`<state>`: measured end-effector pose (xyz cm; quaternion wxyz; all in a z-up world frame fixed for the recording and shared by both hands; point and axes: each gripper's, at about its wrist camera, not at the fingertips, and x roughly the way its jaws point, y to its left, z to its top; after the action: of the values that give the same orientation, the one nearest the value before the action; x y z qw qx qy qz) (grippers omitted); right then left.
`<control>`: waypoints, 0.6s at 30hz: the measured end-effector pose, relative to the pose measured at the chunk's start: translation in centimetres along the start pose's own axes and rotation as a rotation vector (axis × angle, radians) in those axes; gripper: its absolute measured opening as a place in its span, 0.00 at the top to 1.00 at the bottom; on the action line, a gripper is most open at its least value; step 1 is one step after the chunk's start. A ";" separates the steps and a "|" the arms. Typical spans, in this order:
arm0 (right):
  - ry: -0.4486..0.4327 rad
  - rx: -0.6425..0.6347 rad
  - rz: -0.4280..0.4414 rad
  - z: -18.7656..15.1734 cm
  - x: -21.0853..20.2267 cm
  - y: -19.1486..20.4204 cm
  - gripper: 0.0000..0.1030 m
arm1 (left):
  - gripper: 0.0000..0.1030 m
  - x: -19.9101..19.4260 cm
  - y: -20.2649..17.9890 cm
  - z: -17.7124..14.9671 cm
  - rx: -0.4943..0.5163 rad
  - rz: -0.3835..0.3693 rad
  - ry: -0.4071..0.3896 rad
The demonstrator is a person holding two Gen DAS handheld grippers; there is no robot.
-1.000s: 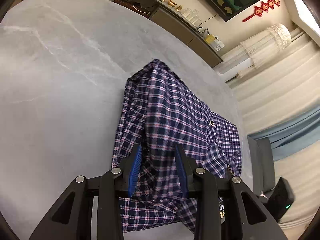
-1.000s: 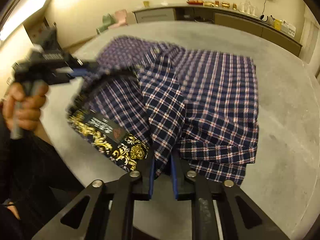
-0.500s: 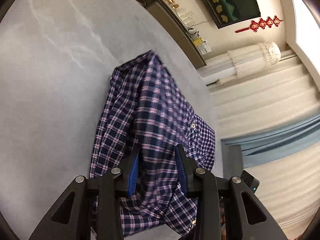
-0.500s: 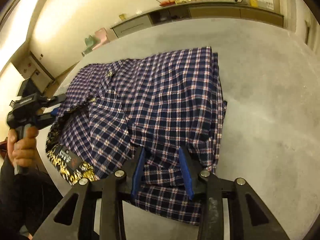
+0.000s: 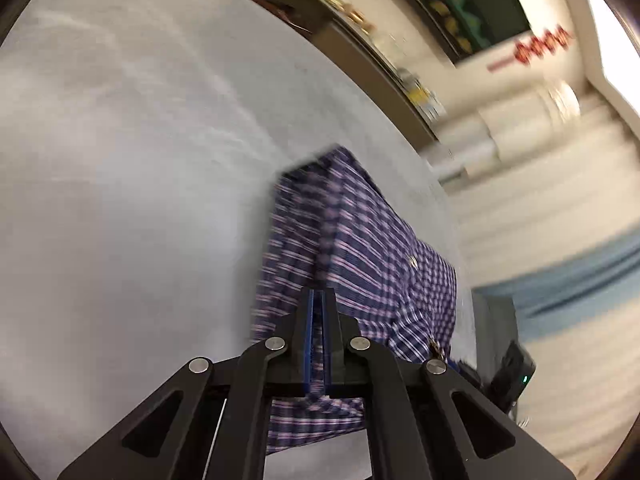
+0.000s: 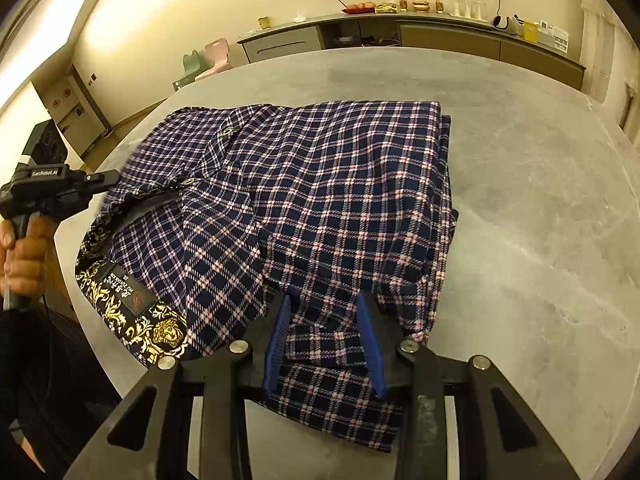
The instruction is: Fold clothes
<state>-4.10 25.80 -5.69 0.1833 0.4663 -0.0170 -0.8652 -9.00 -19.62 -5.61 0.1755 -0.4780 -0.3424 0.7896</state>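
In the right wrist view, the right gripper [image 6: 324, 340] sits at 6 o'clock with its blue-padded jaws spread apart, straddling the near hem of the shirt [image 6: 320, 200] without pinching it. The shirt, a navy plaid with white and red lines, lies partly folded on the grey marbled table [image 6: 540, 220], filling the middle of the picture from 6 o'clock up toward 12. At about 8 o'clock its collar lining [image 6: 132, 312] shows black with a gold baroque pattern and a gold lion-like head; a black label [image 6: 124, 290] sewn there carries small writing too fine to read with certainty. Farther off at 9 o'clock, a hand [image 6: 20, 256] grips the handle of the left gripper [image 6: 100, 182], whose body bears white lettering that looks like "GenRobot.AI"; its tip meets the shirt's edge by the table rim. A metal snap [image 6: 227, 132] shows on the shirt at 11 o'clock. Beyond the table, at 12 o'clock, a long sideboard [image 6: 400, 36] holds small items along the wall.

In the blurred left wrist view, the left gripper [image 5: 319, 320] is at 6 o'clock with its jaws pressed together on a fold of the shirt [image 5: 360, 248], which stretches away toward 1 o'clock over the table [image 5: 140, 200]. A red hanging ornament [image 5: 536, 46] shows on the wall at 1 o'clock.
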 end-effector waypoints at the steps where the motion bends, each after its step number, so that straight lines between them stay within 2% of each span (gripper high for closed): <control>1: -0.001 -0.002 -0.001 0.1 0.0 0.0 0.64 | 0.99 0.1 0.2 -0.1 0.000 0.002 0.006; 3: -0.003 -0.003 -0.001 0.2 0.2 0.1 0.64 | 0.97 0.7 0.2 -0.5 0.011 0.019 0.020; 5: -0.005 -0.001 0.003 0.3 0.6 0.4 0.64 | 0.80 2.1 -0.9 -0.8 0.026 0.027 0.032; 6: -0.007 -0.001 0.004 0.1 0.6 0.4 0.64 | 0.67 2.3 -1.3 -0.8 0.036 0.011 0.034; 7: -0.009 -0.002 0.004 -0.2 0.5 0.5 0.64 | 0.63 2.4 -1.6 -0.8 0.046 -0.004 0.036; 9: -0.015 -0.010 0.002 -0.4 0.5 0.6 0.64 | 0.61 2.5 -2.7 -1.0 0.093 0.015 0.018; 12: -0.017 -0.022 0.010 -0.7 0.1 -0.1 0.64 | 0.65 4.0 -3.5 -1.5 0.173 0.182 0.049; 13: -0.015 -0.023 0.016 -0.7 0.0 -0.3 0.64 | 0.70 3.6 -3.2 -1.4 0.178 0.260 0.021; 15: 0.000 -0.011 0.024 -0.8 -0.3 -0.9 0.64 | 0.71 2.8 -2.5 -1.2 0.186 0.415 -0.035; 17: 0.023 0.004 0.011 -0.8 -0.7 -1.4 0.64 | 0.71 0.1 -2.0 -0.6 0.144 0.391 -0.127; 18: 0.033 0.010 -0.002 -0.7 -1.0 -1.5 0.64 | 0.71 -1.1 -3.1 -0.7 0.173 0.348 -0.174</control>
<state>-3.47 27.64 -5.63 0.1805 0.4814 -0.0179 -0.8575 -7.99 -17.85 -2.98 0.0467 -0.4430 -0.1996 0.8728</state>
